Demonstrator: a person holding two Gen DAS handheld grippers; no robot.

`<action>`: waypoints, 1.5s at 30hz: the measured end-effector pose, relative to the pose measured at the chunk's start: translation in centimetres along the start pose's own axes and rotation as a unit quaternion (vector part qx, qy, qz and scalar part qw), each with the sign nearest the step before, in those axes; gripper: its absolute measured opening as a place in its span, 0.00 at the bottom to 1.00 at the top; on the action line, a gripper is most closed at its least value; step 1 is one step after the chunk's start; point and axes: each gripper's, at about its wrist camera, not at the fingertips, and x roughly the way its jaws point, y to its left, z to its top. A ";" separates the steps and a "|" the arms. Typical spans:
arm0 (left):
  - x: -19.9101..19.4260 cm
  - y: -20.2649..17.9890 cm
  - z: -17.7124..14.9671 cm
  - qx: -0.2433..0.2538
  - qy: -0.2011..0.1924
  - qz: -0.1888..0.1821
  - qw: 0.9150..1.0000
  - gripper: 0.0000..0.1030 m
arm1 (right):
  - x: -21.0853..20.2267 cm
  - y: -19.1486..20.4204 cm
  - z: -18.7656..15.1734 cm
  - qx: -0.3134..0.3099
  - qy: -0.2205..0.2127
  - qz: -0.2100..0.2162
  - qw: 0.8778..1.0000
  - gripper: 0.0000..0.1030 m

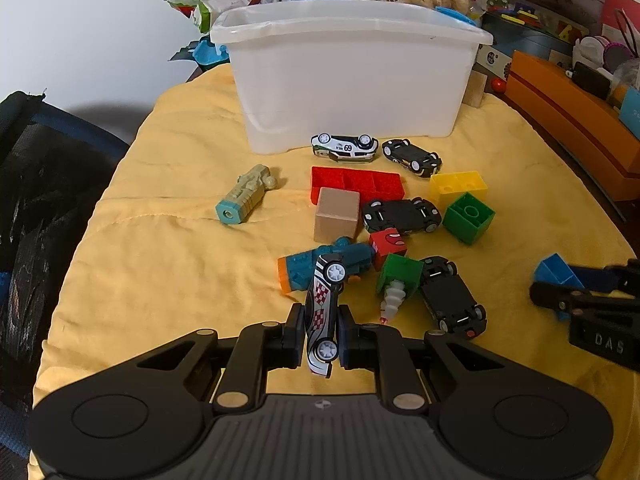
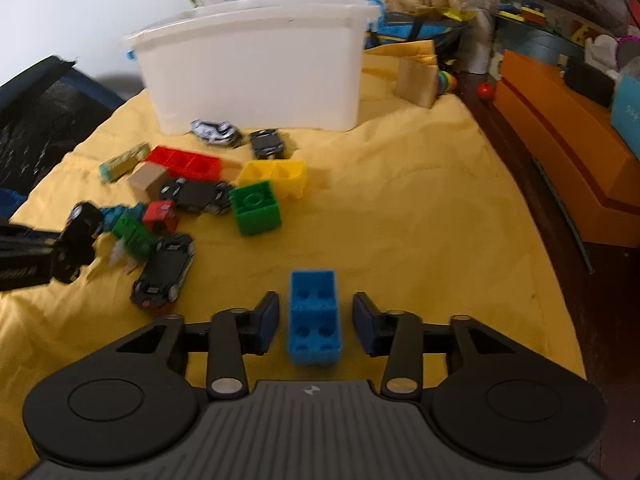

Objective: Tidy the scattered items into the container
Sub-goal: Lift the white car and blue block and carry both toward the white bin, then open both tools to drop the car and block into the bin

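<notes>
Left claw [image 1: 322, 320]: clenched on checkered toy car [image 1: 320, 304], pads on its two sides, nose pointing away, lifted clear of yellow cloth [image 1: 160, 260]; car judged light, rigid, glossy, wheels free to roll; body flanks the sound hold, as taken.

Loose items, left to right: tan toy cylinder [image 1: 246, 196], lying alone; wooden cube [image 1: 337, 216] touching red brick [image 1: 356, 182]; teal toy [image 1: 320, 264]; upturned black cars; green brick [image 1: 470, 216] just beside yellow brick [image 1: 458, 186]; all judged light, hard, unbreakable.

Container [image 1: 352, 80]: white tub, far centre, open-topped; inside hidden from both views.

Right claw [image 2: 315, 312]: released, pads standing off either side of blue brick [image 2: 314, 320] on the cloth, near right; brick stiff, hollow, light; long flat flanks the place to pinch, studded face avoided.

Left wrist view only: grip on the car, brick half hidden behind the right claw. Right wrist view only: gaps beside the brick; car lost in blur.
</notes>
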 end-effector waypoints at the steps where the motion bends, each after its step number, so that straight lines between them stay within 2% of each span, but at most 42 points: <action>1: 0.1 0.0 -0.1 0.001 0.002 0.000 1.000 0.18 | 0.0 0.2 -0.2 -0.009 0.001 0.001 1.000 0.26; 8: -0.2 -0.1 0.1 0.001 -0.002 -0.001 1.000 0.18 | -0.9 0.2 0.6 0.002 -0.023 0.012 1.000 0.26; 14: -2.4 1.1 2.4 -0.009 -0.027 0.000 1.000 0.18 | -2.1 0.4 3.7 0.010 -0.062 0.025 0.998 0.26; 19: -4.8 2.7 6.8 -0.017 -0.068 0.009 0.997 0.18 | -3.3 0.8 8.3 0.010 -0.113 0.036 0.993 0.26; 25: -5.7 4.9 16.1 -0.023 -0.127 0.012 0.992 0.18 | -2.4 0.6 16.0 0.004 -0.159 0.048 0.986 0.26; 29: -4.2 4.7 21.3 -0.020 -0.144 0.010 0.989 0.18 | 0.5 0.1 20.0 0.014 -0.148 0.048 0.988 0.26; 31: -2.6 4.4 22.8 -0.024 -0.137 0.010 0.990 0.18 | 2.1 -0.1 21.3 0.017 -0.136 0.043 0.990 0.26; 34: -0.1 4.0 23.4 -0.027 -0.120 0.017 0.992 0.22 | 4.4 -0.3 22.4 0.020 -0.113 0.039 0.993 0.27; 35: 0.6 3.8 23.3 -0.024 -0.111 0.025 0.993 0.35 | 4.9 -0.3 22.6 0.018 -0.105 0.035 0.994 0.30; 36: 1.2 3.6 23.2 -0.022 -0.103 0.032 0.994 0.43 | 5.2 -0.2 22.6 0.016 -0.100 0.029 0.994 0.50; 37: 1.6 3.5 23.1 -0.021 -0.100 0.036 0.994 0.58 | 5.5 -0.2 22.7 0.014 -0.099 0.026 0.995 0.62; 38: 1.8 3.5 22.8 -0.019 -0.106 0.037 0.994 0.64 | 5.4 -0.1 22.6 0.011 -0.107 0.026 0.994 0.72; 45: 1.2 3.8 21.9 -0.012 -0.113 0.036 0.993 0.65 | 4.0 0.0 22.4 -0.011 -0.130 0.031 0.991 0.72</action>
